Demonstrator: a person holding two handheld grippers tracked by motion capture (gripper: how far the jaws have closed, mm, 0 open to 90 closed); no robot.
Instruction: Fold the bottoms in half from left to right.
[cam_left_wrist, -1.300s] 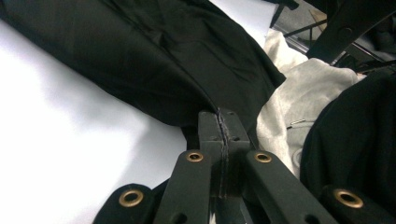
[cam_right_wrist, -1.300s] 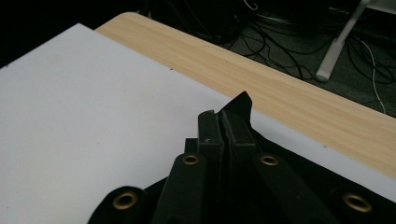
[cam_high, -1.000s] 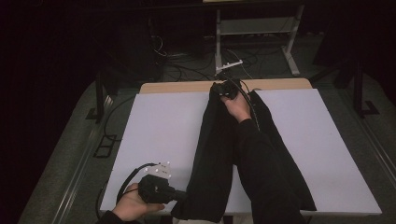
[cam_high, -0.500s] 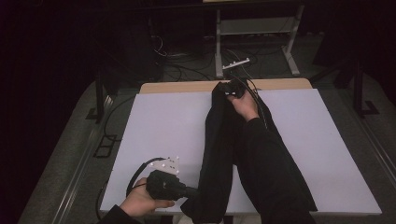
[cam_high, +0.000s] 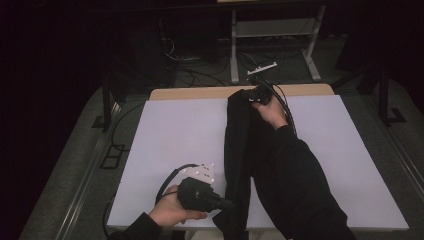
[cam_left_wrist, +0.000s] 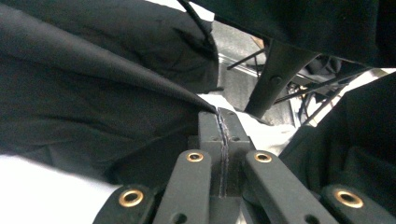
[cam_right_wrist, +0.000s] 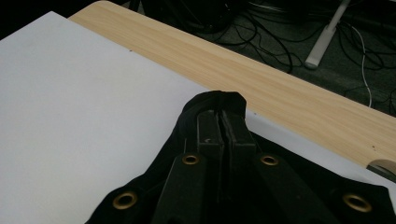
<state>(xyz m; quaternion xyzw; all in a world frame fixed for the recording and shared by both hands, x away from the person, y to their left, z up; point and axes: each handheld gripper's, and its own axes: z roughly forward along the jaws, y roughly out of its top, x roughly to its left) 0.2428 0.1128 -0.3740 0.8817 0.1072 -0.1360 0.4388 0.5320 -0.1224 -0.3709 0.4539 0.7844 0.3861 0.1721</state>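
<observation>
A person is working a long black garment (cam_high: 240, 150), probably trousers, that is lying down the middle of the white table cover (cam_high: 175, 140), stretched from the far wooden edge (cam_high: 200, 93) to the near edge. The right gripper (cam_high: 257, 94) is pinching the far end of the cloth, jaws closed on a fold of it, close to the wooden strip. The left gripper (cam_high: 225, 204) is clamping the near end, jaws closed with a thin edge of fabric between them. Judging by this, the garment is already pulled out lengthwise and held at both ends; folding or laying it flat is most likely yet to come.

The right gripper view is showing the fabric (cam_right_wrist: 219, 100) bunched over the jaw tips, just short of the wood (cam_right_wrist: 280, 79). The left gripper view is showing the cloth (cam_left_wrist: 93, 107) draping up from the closed jaws, with a table leg (cam_left_wrist: 275, 74) beyond. The high view is giving the whole layout
</observation>
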